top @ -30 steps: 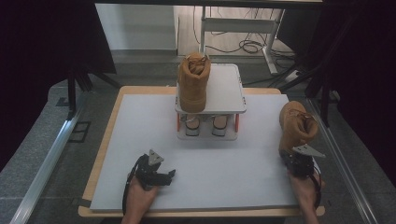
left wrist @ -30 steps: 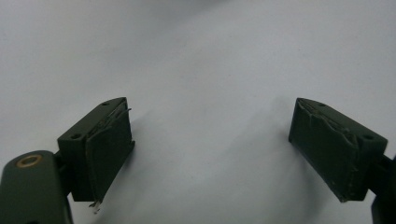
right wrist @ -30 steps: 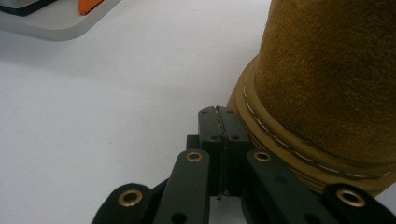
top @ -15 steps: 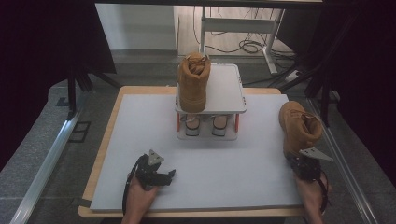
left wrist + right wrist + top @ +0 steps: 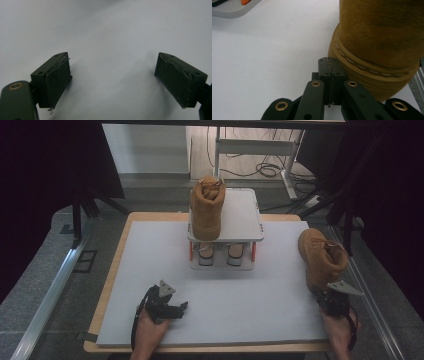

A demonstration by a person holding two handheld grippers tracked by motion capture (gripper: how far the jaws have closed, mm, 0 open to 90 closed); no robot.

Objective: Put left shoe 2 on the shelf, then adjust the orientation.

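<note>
A: At the worktop's (image 5: 150,270) right edge, what of the right gripper (image 5: 329,61)?
B: Jaws fully closed, empty, touching the tan boot (image 5: 322,257).
A: And the left gripper (image 5: 167,307)?
B: Jaws wide apart, empty, open worktop ahead.

The boot (image 5: 322,257) at the near right is tan-brown suede, with a lighter tan sole band carrying a line of pale stitching, plain in the right gripper view (image 5: 382,45). The second boot (image 5: 207,207) on the far rack matches it in tan-brown. That rack (image 5: 244,215) is light grey with small orange-red posts between its shelves. The surface (image 5: 230,300) is a pale grey-white sheet on a light wooden board. Both tongs, left (image 5: 172,309) and right (image 5: 329,61), are black, with brass-coloured rivets on their links.
</note>
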